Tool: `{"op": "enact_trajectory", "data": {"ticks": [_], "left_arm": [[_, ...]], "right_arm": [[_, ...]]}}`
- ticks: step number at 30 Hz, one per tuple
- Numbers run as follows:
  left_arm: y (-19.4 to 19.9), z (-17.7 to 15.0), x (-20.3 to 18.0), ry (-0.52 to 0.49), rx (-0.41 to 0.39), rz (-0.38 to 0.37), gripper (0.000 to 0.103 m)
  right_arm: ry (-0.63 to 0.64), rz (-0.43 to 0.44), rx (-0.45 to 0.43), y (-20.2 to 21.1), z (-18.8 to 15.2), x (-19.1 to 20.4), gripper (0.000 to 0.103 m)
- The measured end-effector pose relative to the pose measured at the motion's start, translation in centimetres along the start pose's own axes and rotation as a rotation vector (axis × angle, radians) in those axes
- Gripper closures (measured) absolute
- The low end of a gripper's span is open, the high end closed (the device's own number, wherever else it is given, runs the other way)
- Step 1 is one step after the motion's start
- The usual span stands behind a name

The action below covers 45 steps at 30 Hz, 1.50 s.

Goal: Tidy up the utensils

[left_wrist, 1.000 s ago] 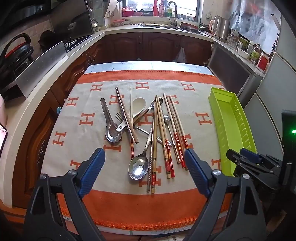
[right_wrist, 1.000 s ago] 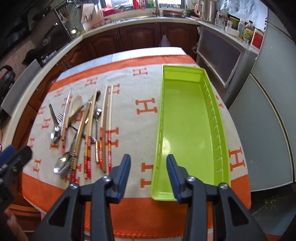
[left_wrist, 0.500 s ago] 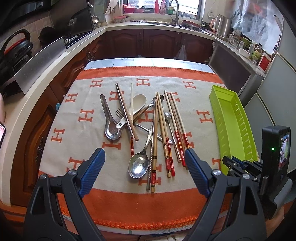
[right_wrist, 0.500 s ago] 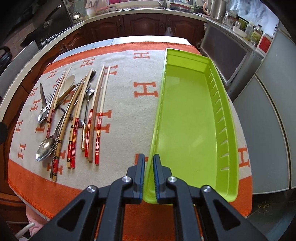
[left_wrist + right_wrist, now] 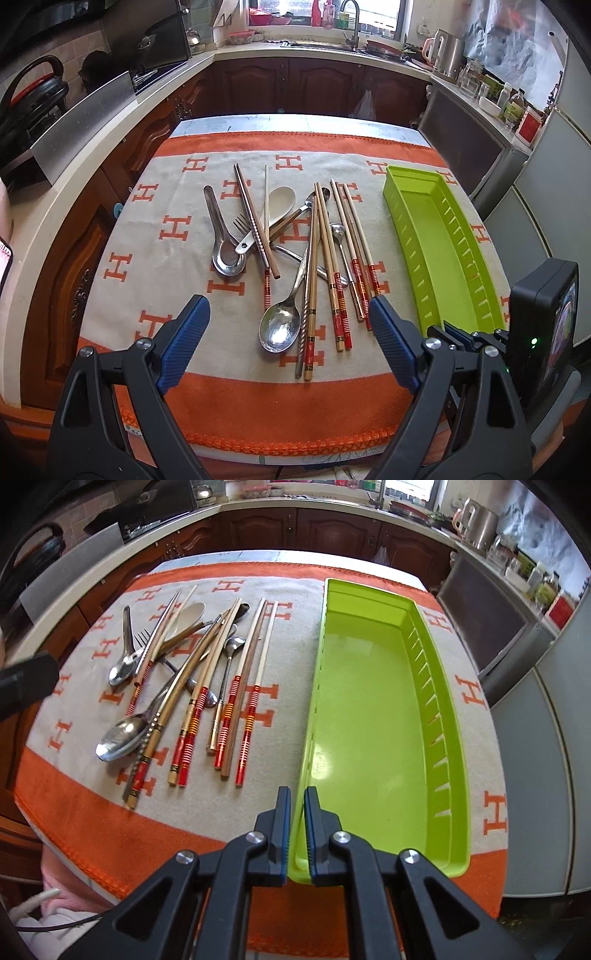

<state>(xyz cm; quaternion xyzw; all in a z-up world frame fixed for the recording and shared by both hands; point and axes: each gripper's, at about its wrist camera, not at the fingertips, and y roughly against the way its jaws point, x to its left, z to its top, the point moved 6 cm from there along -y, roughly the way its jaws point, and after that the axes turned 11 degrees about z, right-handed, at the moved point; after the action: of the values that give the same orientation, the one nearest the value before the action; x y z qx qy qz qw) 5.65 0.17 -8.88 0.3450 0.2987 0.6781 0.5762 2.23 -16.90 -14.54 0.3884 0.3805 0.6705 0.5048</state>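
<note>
Between the right gripper's blue pads, just closed, sits the green tray's near left wall, pinched probably to reposition it; beside it on the blanket utensils wait unsorted, left gripper wide above them

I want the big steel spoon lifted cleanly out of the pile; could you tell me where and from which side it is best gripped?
Grip the big spoon across its bowl, coming down from above at the near end. The bowl lies clear on the cloth, while its handle runs up under the crossed chopsticks. The open left hand-held gripper already straddles it.
</note>
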Motion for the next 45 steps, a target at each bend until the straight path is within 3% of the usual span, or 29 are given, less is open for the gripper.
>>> {"op": "enact_trajectory", "data": {"ticks": [6, 10, 15, 45], "left_arm": [[-0.1, -0.1, 0.1, -0.006, 0.008, 0.013, 0.016], [0.0, -0.3, -0.1, -0.016, 0.008, 0.019, 0.016], [0.1, -0.4, 0.0, -0.018, 0.006, 0.02, 0.016], [3.0, -0.5, 1.1, -0.008, -0.052, 0.024, 0.016]], "right_arm": [[-0.047, 0.066, -0.088, 3.0, 1.2, 0.3, 0.095], [-0.104, 0.145, -0.129, 4.3, 1.7, 0.2, 0.088], [-0.128, 0.168, -0.18, 5.8, 2.3, 0.2, 0.084], [-0.129, 0.191, -0.237, 8.4, 2.5, 1.6, 0.076]]}}
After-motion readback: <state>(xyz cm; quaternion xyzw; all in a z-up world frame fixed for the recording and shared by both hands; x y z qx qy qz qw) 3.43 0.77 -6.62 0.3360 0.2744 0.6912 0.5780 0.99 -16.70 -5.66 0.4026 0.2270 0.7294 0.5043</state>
